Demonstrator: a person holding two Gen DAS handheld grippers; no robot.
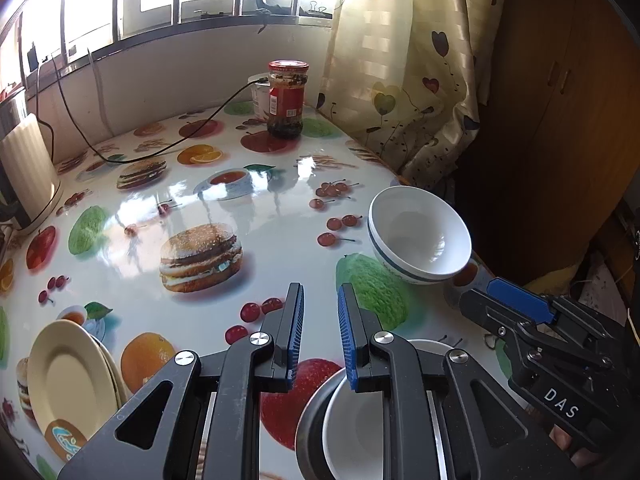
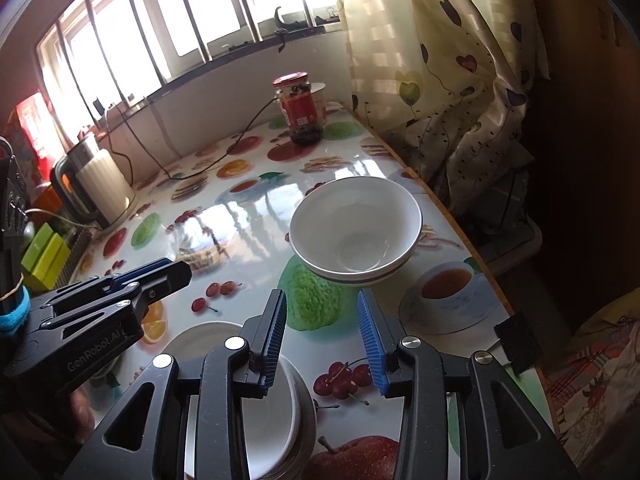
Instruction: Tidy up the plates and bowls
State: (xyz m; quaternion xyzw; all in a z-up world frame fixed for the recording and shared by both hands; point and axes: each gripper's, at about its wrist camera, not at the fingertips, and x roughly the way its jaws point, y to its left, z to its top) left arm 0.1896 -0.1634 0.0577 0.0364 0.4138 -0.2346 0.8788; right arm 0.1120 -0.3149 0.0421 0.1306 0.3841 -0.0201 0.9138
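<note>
Okay, you're holding both grippers over the table [image 1: 240,208]. Left gripper [image 1: 321,320] is sitting parted a little, gripping nothing, nested bowls [image 1: 352,424] just under its fingers. Right gripper [image 2: 322,330] is sitting released, stacked bowls [image 2: 356,228] just ahead. Plates [image 1: 68,376] lying far left.

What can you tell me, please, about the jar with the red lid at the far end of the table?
The jar is clear glass with a red screw lid and a red label wrapped around its middle. Dark, chunky contents show above and below the label. It stands upright and closed on the fruit-printed tablecloth, near the far edge below the window. A white container stands close behind it; whether they touch cannot be told. A black cable runs past its left side toward that container. Neither gripper is near it.
</note>
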